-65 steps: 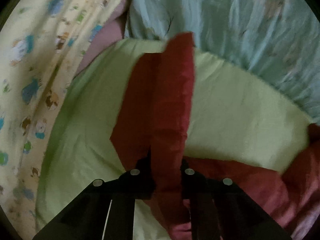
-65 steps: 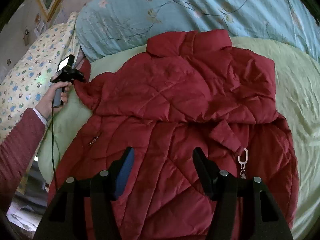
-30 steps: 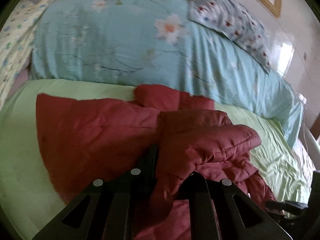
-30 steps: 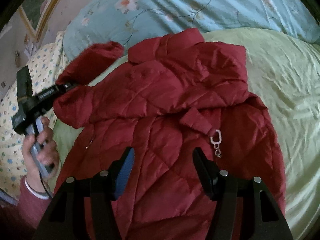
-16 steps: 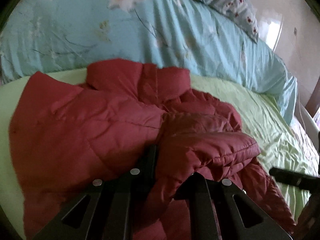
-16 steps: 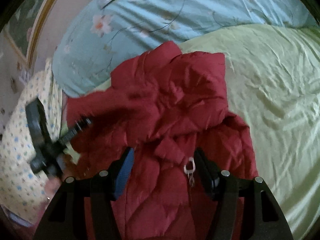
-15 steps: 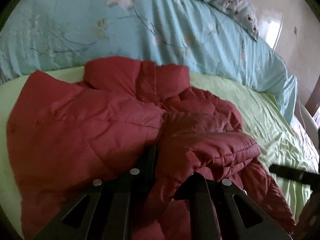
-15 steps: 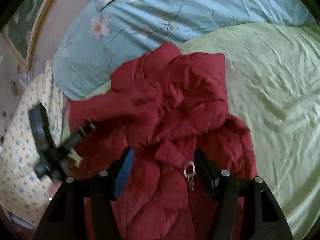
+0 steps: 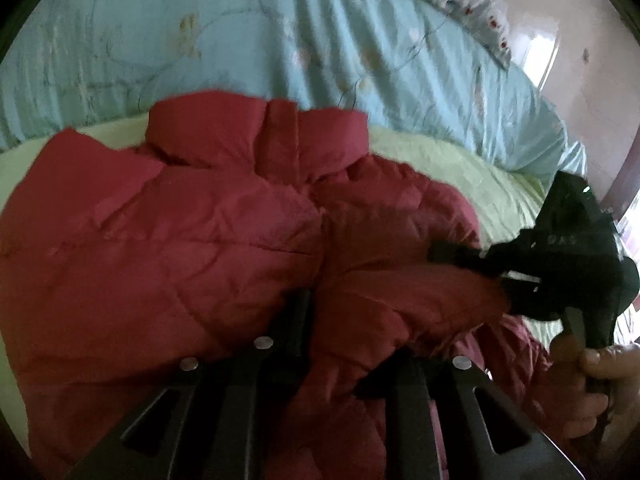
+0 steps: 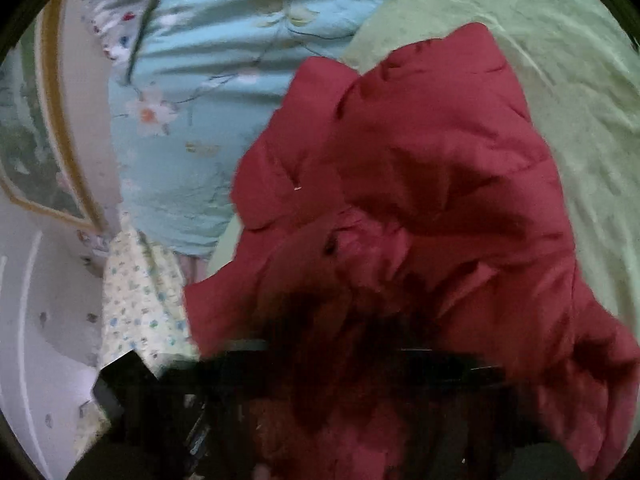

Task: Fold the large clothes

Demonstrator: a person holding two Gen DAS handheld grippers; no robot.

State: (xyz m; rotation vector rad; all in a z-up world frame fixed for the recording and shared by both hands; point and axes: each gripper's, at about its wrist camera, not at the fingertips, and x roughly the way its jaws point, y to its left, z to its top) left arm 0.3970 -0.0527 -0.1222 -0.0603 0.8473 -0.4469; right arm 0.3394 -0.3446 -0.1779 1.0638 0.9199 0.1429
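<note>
Pale green bedding (image 9: 432,156) covers a bed banked along its far edge with a light-blue floral quilt (image 9: 280,40), where a person folds a red padded jacket (image 9: 160,240) using two handheld grippers. At the near edge, the left gripper (image 9: 344,320) is clamped on a bunched fold of the jacket, thought to be a sleeve, the fabric bulging up between its closed black fingers (image 9: 296,312) and spilling over to the right. Just beyond that fold, the right gripper (image 9: 452,254) reaches in from the bed's right side with its tips against the red cloth; whether it grips anything cannot be told, since its own view is blurred and dark along the bottom. A bare hand (image 9: 592,376) holds that gripper's handle. The jacket lies across the middle of the green sheet, its collar (image 9: 260,136) toward the quilt. A spotted pillow (image 9: 468,0) rests atop the quilt, and a yellow patterned cloth (image 10: 140,300) lies at the bed's left side beneath a gold-framed picture (image 10: 44,136).
</note>
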